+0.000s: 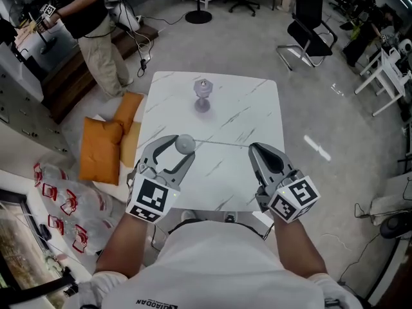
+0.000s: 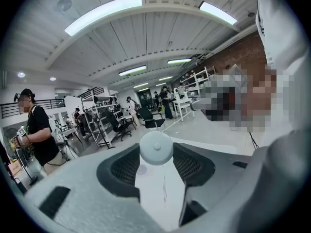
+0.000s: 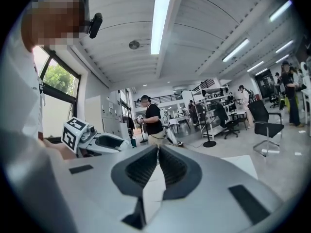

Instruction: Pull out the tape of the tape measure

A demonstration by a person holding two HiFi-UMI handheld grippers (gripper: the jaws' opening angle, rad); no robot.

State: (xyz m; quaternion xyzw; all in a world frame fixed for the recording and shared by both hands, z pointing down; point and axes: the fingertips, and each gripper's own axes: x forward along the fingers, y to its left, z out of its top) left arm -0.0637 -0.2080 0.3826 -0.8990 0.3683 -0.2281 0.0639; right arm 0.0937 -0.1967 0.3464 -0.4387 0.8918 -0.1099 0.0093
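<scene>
- White marble-patterned table (image 1: 257,108) stands on a grey workshop floor; two orange cushions (image 1: 102,148) lie on the floor just beside its left edge; a black office chair (image 1: 308,31) stands well apart at the far right
- a person in a black top (image 1: 96,24) stands at the far left, off the table
- left gripper (image 1: 184,148) is over the near left part of the table; its jaws stand wide and pinch the tape measure (image 2: 155,148) (a small round pale case) right at their tips, one mesh pad on each side of it
- right gripper (image 1: 253,147) is over the near right part of the table, well apart from the case; its jaws are pressed together, tips meeting
- a thin pale line (image 1: 222,143) runs across the table from the case to the right gripper's tips; it may be the drawn tape, but it is too fine to tell from a vein in the marble, and the right gripper view shows nothing clearly caught between its pads
- a small grey upright object (image 1: 203,94) stands alone near the far edge of the table, too small to name
</scene>
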